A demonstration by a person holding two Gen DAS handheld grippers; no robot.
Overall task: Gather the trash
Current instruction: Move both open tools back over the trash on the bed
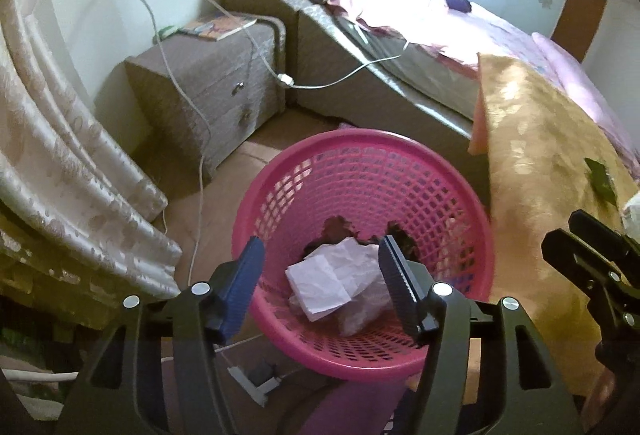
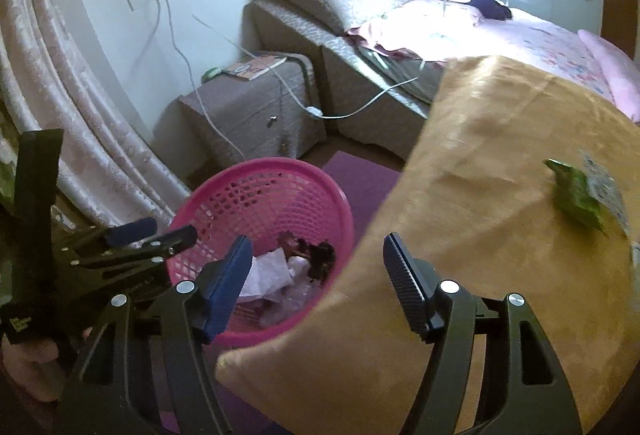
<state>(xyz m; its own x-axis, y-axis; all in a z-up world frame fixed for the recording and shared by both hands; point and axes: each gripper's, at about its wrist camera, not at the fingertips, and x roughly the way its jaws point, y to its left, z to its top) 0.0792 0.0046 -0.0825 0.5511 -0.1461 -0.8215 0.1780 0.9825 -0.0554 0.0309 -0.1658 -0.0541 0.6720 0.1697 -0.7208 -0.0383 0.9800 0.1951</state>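
left gripper [image 1: 320,275] wide open, empty, over pink basket [image 1: 280,163] | right gripper [image 2: 316,275] wide open, empty | green wrapper [image 2: 576,199] on gold cloth [image 2: 480,175]: light, crinkly, slippery, I judge; I'd pinch its raised edge

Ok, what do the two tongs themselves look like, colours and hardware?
Both match: the left tongs and right tongs have black curved frames with round silver bolts at the pivots. On each, one finger wears a blue pad and the other a black ribbed pad. No cables or sleeves show.
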